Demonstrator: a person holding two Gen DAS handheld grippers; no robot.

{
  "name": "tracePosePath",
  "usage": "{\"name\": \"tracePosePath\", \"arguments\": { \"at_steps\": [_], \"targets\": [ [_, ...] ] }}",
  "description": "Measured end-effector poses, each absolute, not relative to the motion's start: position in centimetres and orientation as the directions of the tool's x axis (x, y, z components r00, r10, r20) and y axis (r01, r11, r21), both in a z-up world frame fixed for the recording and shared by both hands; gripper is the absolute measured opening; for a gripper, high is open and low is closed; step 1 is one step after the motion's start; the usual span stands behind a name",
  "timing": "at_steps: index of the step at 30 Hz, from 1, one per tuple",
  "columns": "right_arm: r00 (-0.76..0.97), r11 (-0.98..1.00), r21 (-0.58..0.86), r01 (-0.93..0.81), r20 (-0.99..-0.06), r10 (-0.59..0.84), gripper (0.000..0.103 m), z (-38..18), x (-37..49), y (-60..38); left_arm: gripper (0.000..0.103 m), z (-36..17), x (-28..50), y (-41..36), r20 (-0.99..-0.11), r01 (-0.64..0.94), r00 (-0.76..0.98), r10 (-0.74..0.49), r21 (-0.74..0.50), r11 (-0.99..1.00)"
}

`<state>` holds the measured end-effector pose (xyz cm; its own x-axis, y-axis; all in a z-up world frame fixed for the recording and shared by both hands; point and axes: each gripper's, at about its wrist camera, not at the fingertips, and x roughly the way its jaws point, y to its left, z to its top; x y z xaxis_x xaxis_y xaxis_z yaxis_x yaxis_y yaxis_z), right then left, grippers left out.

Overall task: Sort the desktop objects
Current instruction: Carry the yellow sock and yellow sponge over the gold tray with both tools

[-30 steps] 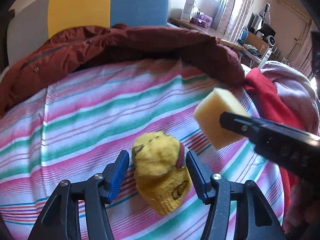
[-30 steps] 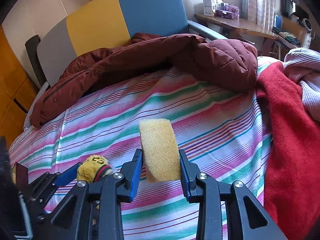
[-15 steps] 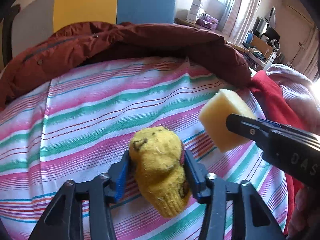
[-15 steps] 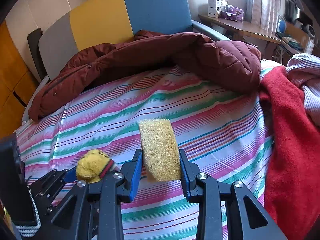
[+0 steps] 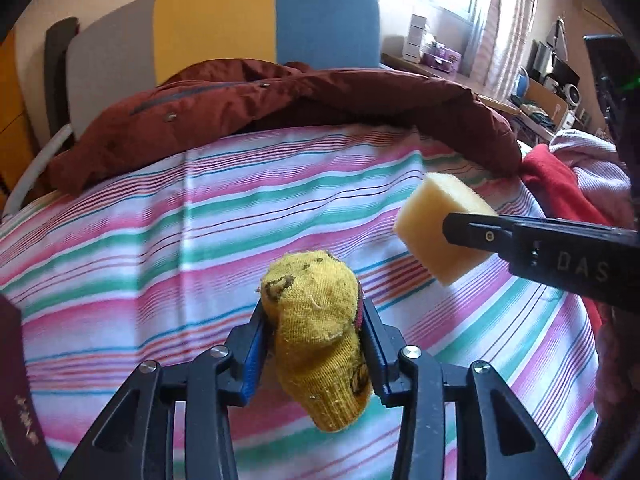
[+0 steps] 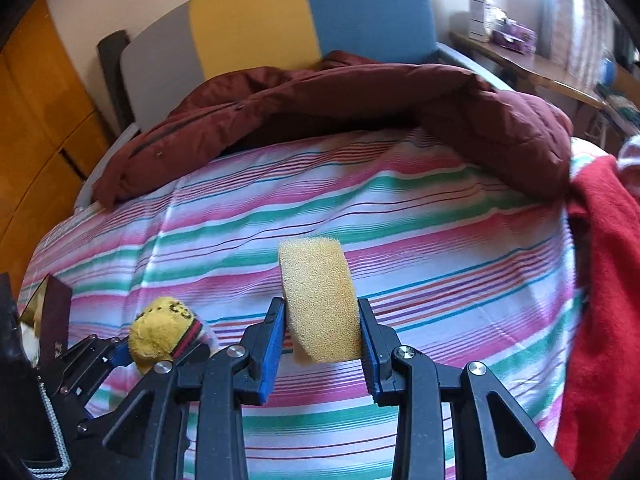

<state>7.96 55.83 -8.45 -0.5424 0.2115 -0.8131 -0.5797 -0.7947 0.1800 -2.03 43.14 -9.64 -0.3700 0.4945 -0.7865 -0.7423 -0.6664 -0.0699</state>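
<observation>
At the bottom of the left wrist picture, the left gripper (image 5: 314,354) has just been closing, and its blue pads now squeeze a yellow sock (image 5: 318,336). The sock sits rolled up between the pads, just below the middle of the frame. It is lifted off the bed, with its round end up and its cuff hanging down.

At the bottom of the right wrist picture, the right gripper (image 6: 322,340) is clamped tight on a yellow sponge (image 6: 318,304). The sponge stands tall between the two pads, near the middle of the frame. In the left wrist picture the same sponge (image 5: 436,226) shows at the right, up in the air.

A dark red booklet (image 6: 56,320) stands at the left edge.

Under both tools lies a striped sheet (image 6: 400,220) in pink, green and white. At the right edge is a red cloth (image 6: 600,280). Farther back, a dark red jacket (image 6: 340,100) lies across the bed. Behind it is a headboard (image 6: 300,12) in grey, yellow and blue. A desk (image 6: 540,68) stands in the upper right.
</observation>
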Motion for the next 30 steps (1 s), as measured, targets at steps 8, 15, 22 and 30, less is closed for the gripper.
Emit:
{"name": "tracePosePath", "arguments": {
  "at_steps": [8, 15, 22, 30],
  "targets": [
    [-0.565, -0.863, 0.176, -0.474, -0.812, 0.145, 0.035, -9.1, 6.4, 52.9, 0.043, -7.4, -1.4, 38.5, -0.757, -0.705, -0.439, 0.484, -0.043, -0.708],
    [-0.59, -0.881, 0.193, -0.433, -0.799, 0.114, 0.035, -9.0, 6.1, 51.2, 0.043, -5.1, -1.3, 34.8, -0.734, -0.672, -0.485, 0.475, -0.035, -0.74],
    [-0.598, -0.88, 0.206, -0.428, -0.795, 0.105, 0.035, -9.0, 5.8, 50.2, 0.043, -3.6, -1.4, 30.7, -0.721, -0.636, -0.52, 0.459, -0.033, -0.771],
    [-0.588, -0.89, 0.2, -0.41, -0.804, 0.089, 0.035, -8.6, 5.1, 47.6, 0.043, -3.0, -1.0, 26.7, -0.714, -0.6, -0.549, 0.435, -0.025, -0.799]
  ]
}}
